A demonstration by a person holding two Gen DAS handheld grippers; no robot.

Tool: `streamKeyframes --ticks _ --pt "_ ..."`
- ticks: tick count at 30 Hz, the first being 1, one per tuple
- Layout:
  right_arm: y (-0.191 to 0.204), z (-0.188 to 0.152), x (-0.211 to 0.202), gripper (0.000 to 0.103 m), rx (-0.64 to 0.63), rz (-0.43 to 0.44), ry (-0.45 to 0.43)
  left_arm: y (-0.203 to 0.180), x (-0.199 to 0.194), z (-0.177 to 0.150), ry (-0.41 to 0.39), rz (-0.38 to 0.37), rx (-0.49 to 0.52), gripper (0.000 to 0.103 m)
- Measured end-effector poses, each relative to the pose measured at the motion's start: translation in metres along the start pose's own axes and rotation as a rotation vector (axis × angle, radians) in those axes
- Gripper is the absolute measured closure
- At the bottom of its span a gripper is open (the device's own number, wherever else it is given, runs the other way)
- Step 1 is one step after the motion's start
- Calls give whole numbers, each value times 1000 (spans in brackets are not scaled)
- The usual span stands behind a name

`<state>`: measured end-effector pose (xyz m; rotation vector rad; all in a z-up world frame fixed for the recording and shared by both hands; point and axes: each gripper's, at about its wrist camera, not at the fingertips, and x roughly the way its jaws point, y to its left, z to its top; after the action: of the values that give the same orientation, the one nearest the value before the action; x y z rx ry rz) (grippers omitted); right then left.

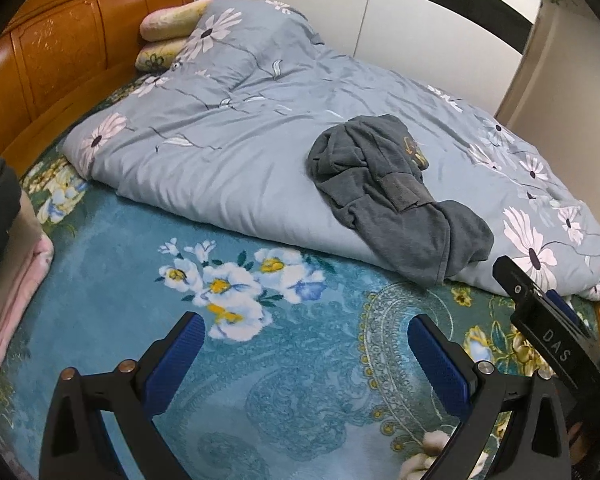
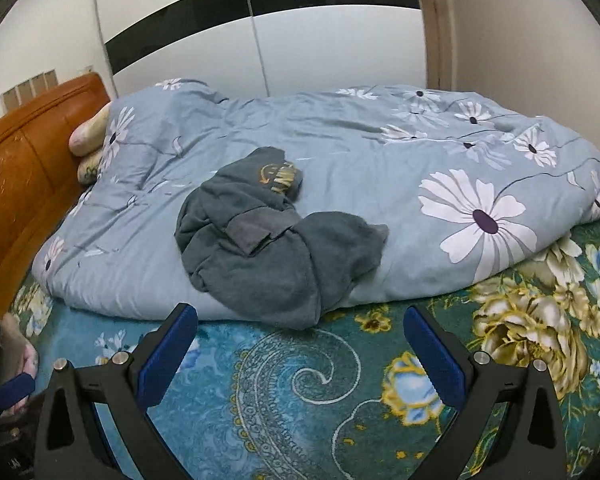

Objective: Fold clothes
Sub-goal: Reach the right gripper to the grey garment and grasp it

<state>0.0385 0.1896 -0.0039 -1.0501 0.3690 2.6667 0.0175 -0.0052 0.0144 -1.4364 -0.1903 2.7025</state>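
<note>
A crumpled dark grey garment (image 1: 396, 196) with a yellow print lies on the blue-grey flowered duvet (image 1: 220, 148), hanging over its near edge. It also shows in the right wrist view (image 2: 268, 240). My left gripper (image 1: 306, 344) is open and empty, above the teal floral bed cover, short of the garment and to its left. My right gripper (image 2: 300, 336) is open and empty, just in front of the garment's near edge. The right gripper's body also shows in the left wrist view (image 1: 548, 320).
An orange wooden headboard (image 1: 60, 52) with two pillows (image 1: 168, 24) stands at the left. Folded pink and beige cloth (image 1: 16, 280) lies at the left edge of the bed. A white wardrobe (image 2: 300, 52) stands behind. The teal floral bed cover (image 2: 300, 400) spreads in front.
</note>
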Motion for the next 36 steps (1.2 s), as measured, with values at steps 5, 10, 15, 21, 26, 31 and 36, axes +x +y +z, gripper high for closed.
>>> streamKeyframes --ticks 5,10,15,21,26,31,36 --pt "0 -2 4 0 -16 11 25 1 3 -2 14 4 3 0" --pt "8 -8 9 0 -31 26 54 0 8 -5 45 -2 17 0" --pt "7 -10 15 0 -38 22 91 0 14 -12 77 13 63 0" --pt "5 -15 23 0 -18 46 121 14 14 -18 91 -3 13 0" --pt "-29 -17 59 0 203 169 209 47 -5 -43 71 -14 -46 0" --pt "-82 -6 115 9 508 182 302 105 -27 -86 56 82 -189 0" --pt "-105 37 154 27 610 143 292 161 -37 -115 92 131 -397 1"
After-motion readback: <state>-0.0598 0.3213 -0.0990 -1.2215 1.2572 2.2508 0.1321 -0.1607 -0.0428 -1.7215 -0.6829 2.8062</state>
